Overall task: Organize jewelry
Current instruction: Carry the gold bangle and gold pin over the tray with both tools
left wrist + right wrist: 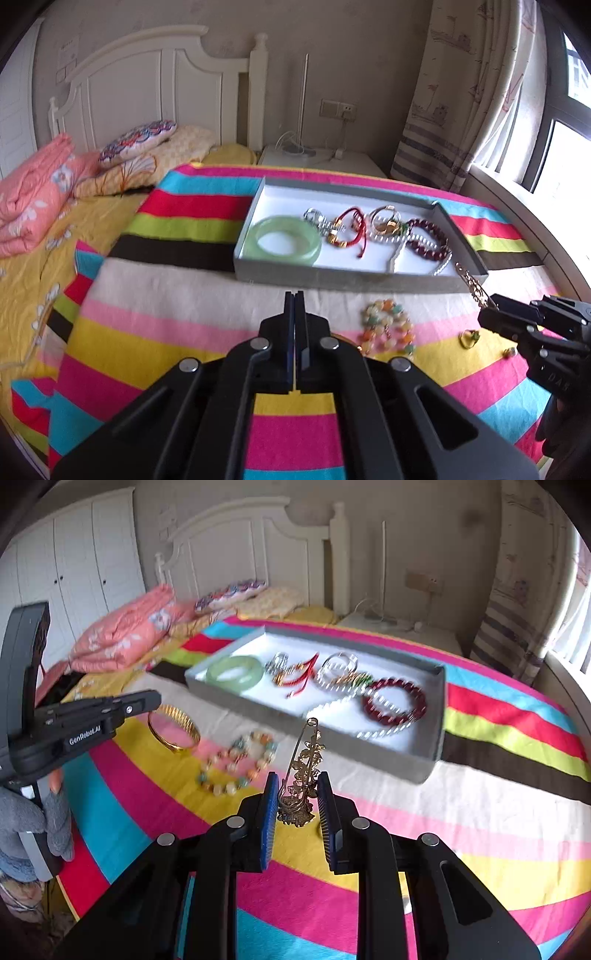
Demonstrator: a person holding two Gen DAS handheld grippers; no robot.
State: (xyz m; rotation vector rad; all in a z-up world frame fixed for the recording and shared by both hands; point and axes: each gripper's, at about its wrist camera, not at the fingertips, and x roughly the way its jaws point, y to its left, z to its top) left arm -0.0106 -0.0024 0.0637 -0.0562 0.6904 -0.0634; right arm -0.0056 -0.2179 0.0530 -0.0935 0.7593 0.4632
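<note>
A grey tray on the striped blanket holds a green jade bangle, a dark red bead bracelet, silver and red-cord pieces. My right gripper is shut on a gold leaf brooch, held above the blanket just before the tray's near right corner. My left gripper is shut and empty, in front of the tray. A pastel bead bracelet, a gold bangle and a gold ring lie on the blanket.
Folded pink quilt and pillows lie at the bed's head by the white headboard. A nightstand, curtain and window sill stand to the right. A white wardrobe is at left.
</note>
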